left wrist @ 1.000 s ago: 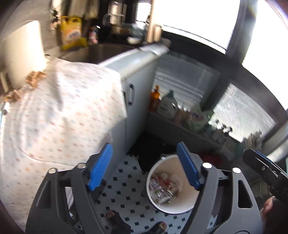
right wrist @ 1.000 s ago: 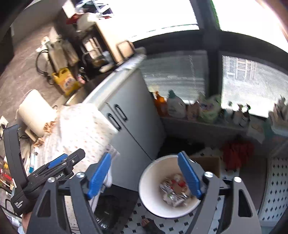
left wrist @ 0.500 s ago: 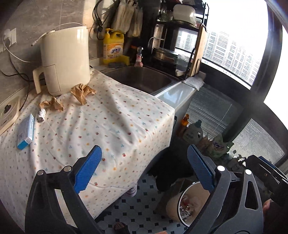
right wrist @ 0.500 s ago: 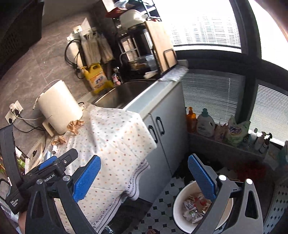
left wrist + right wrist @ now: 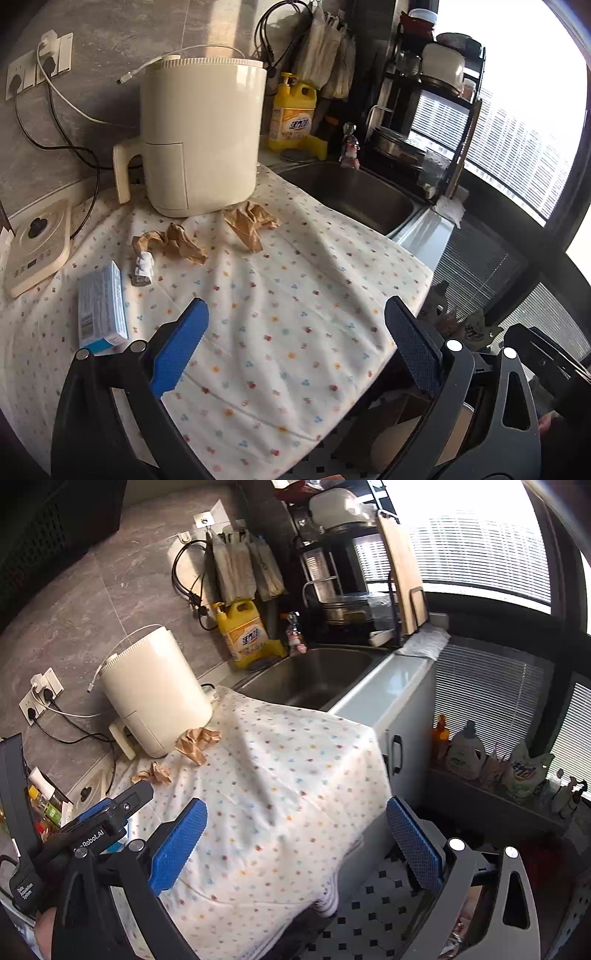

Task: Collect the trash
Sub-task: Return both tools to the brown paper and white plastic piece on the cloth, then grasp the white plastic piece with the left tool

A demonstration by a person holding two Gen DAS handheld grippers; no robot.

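Note:
Two crumpled brown paper pieces lie on the dotted cloth: one (image 5: 251, 221) in front of the white appliance, one (image 5: 173, 242) to its left; both also show in the right wrist view (image 5: 197, 744) (image 5: 157, 773). A small white wrapper (image 5: 143, 269) and a blue-and-white box (image 5: 100, 306) lie nearer. My left gripper (image 5: 295, 350) is open and empty above the cloth's near part. My right gripper (image 5: 297, 843) is open and empty over the cloth's edge. The white bin's rim (image 5: 399, 439) shows low at the right.
A white appliance (image 5: 201, 136) stands at the back of the cloth, a sink (image 5: 354, 192) to its right with a yellow detergent bottle (image 5: 293, 114) behind. A scale (image 5: 35, 247) lies at the left. Bottles (image 5: 465, 755) line a low shelf by the window.
Both grippers have swung up from the bin on the floor to the counter top. The cloth with the paper trash is now in front of them. Both stayed open.

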